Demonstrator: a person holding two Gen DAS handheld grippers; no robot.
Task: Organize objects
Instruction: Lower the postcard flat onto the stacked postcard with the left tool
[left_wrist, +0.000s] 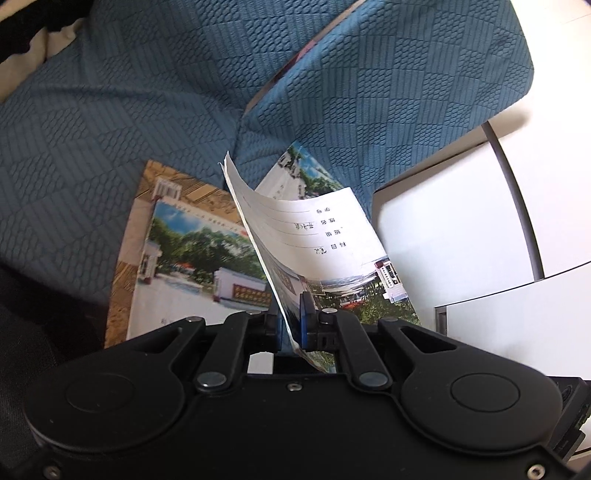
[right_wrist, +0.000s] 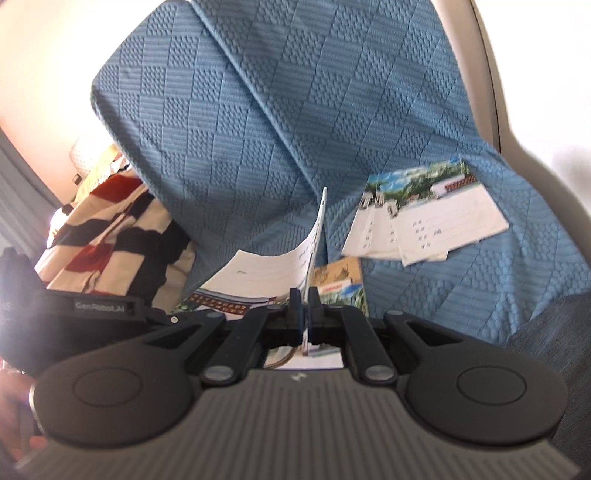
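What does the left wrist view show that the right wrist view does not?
Only the left wrist view shows white furniture beside the sofa. Only the right wrist view shows a striped garment and a fanned stack of notebooks on the seat. Both show the blue textured sofa cover and a gripper shut on a notebook: left gripper, right gripper.
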